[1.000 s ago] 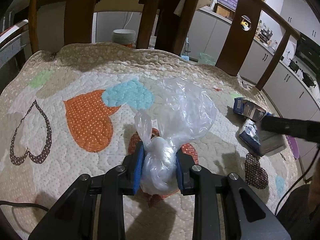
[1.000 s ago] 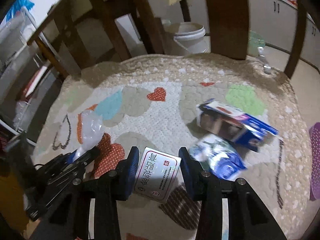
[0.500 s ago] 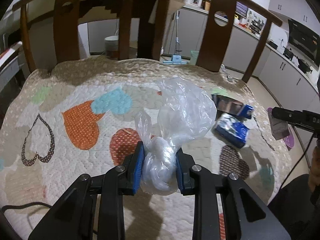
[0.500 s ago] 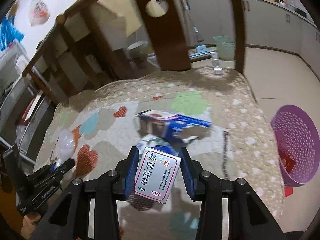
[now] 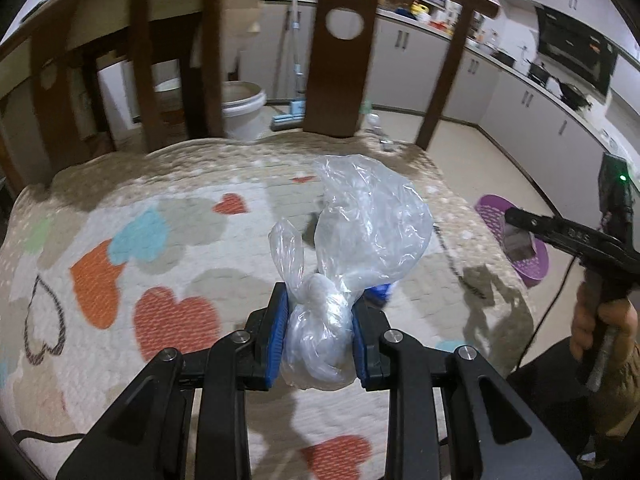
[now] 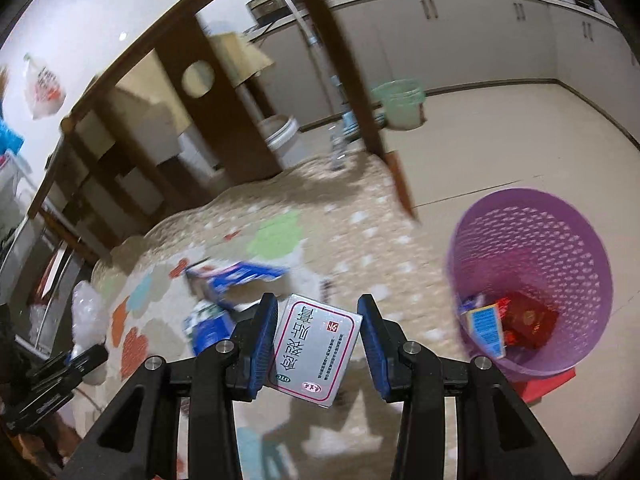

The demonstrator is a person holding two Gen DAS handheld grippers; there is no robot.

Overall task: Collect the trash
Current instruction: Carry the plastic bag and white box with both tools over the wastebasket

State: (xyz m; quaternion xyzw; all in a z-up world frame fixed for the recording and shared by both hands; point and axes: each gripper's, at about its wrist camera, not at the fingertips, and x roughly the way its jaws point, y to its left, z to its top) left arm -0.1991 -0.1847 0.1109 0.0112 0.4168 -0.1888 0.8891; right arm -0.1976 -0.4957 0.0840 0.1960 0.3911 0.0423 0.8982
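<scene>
The left hand-held gripper (image 5: 320, 330) pinches a knotted clear plastic bag (image 5: 352, 248); the right hand-held gripper (image 6: 319, 344) pinches a medicine box (image 6: 314, 346) near the purple basket (image 6: 532, 224).

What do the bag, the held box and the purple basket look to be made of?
Bag: thin clear plastic film, glossy and crinkled, with the quilt showing through it.
Box: apparently printed cardboard with a slight sheen; flat faces, sharp edges, red border and text.
Basket: likely moulded plastic, purple, its wall perforated in a regular lattice.
</scene>
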